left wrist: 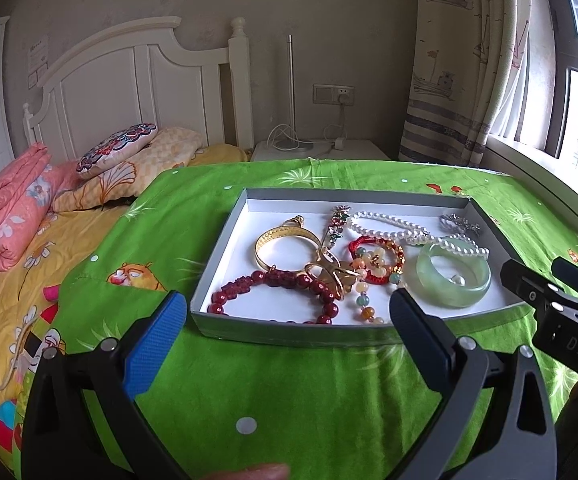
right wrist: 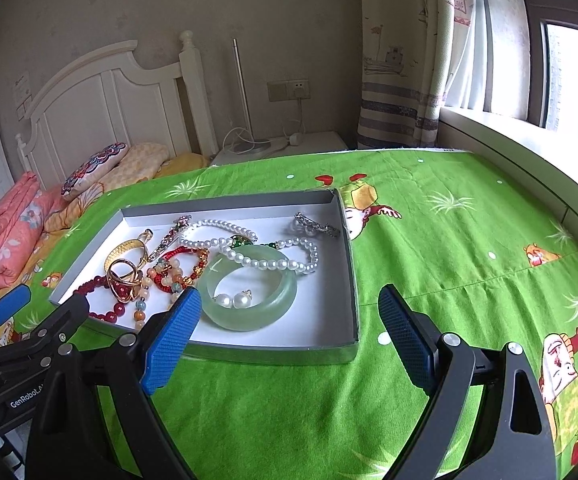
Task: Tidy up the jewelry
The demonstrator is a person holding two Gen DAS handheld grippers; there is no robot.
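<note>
Blue pads wide apart on both claws, and neither one is pinching anything. Our left claw point(left wrist: 285, 312) hangs just short of the near wall of the tray point(left wrist: 289, 330), lined up with the red bead bracelet point(left wrist: 273, 286) and the gold ring cluster point(left wrist: 331, 274). Our right claw point(right wrist: 289, 314) hovers low at the tray's near right corner, its left pad just in front of the jade bangle point(right wrist: 251, 292).

Out from there, everything sits inside the tray on the green cloth point(left wrist: 289, 392). Two loose pearls point(right wrist: 233, 300) lie inside the bangle. The pearl necklace point(right wrist: 249, 254) drapes over the bangle's far rim. A red cord bracelet point(left wrist: 375, 260) tangles with a mixed bead strand point(left wrist: 363, 300), a gold bangle point(left wrist: 285, 246) lies to the left, a jewelled pin point(left wrist: 335, 226) points to the far wall, and a silver brooch point(left wrist: 459, 224) rests in the far right corner.

Where are we in the job? Hard to call. All the pieces are in the tray, which fits a heap gathered and waiting to be sorted, or pieces just dropped in. They overlap, so any pick here calls for a narrow pinch on one item alone, without dragging its neighbours.
</note>
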